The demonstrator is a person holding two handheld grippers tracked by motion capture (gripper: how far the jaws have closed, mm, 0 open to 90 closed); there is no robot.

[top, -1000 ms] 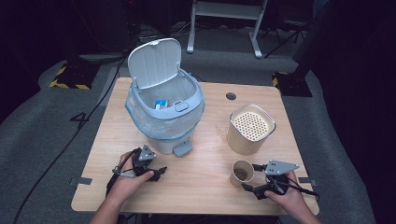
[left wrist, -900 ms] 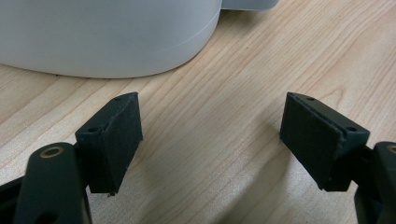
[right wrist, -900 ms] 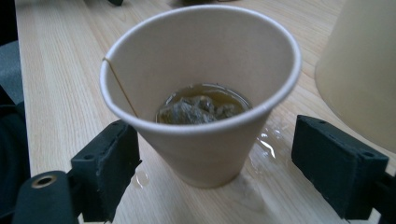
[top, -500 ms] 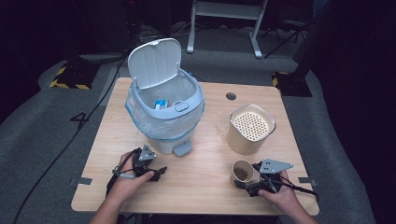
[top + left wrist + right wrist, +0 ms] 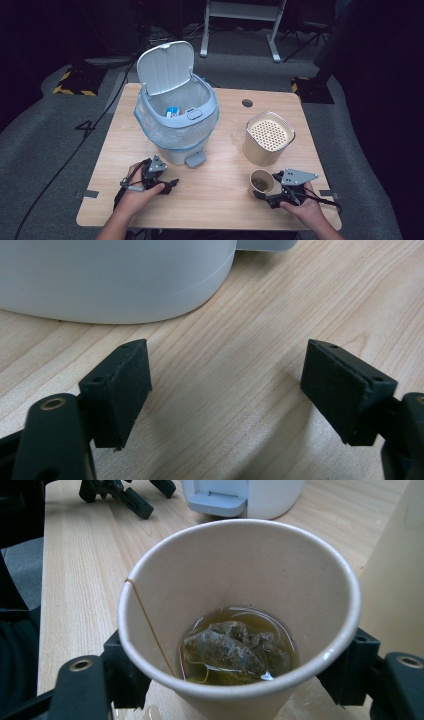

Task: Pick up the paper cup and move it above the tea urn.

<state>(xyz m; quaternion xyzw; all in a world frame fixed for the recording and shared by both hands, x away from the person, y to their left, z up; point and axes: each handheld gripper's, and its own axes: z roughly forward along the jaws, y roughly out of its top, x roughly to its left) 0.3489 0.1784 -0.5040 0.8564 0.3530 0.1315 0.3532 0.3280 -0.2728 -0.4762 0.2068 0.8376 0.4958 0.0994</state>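
High view, change: the right gripper point(image 5: 263, 195) has moved in from beside the paper cup point(image 5: 261, 183) to reach it; a second ago it sat a little to the right of the cup. The left gripper point(image 5: 169, 184) lies where it did, on the desk point(image 5: 220, 200) in front of the bin point(image 5: 176, 125).
High view, cup: it stands upright on the near right part of the desk, mouth up, long axis vertical, just in front of the beige canister point(image 5: 268, 137).
Left gripper view, jaws: spread wide with bare wood between them, the bin's white base point(image 5: 115, 280) just beyond.
Right gripper view, jaws: one on each side of the cup point(image 5: 240, 615), close against its wall; whether they press it I cannot tell.
Right gripper view, contents: a wet tea bag point(image 5: 230, 647) lies in a little brown liquid at the bottom, its string point(image 5: 150, 625) running up to the rim.
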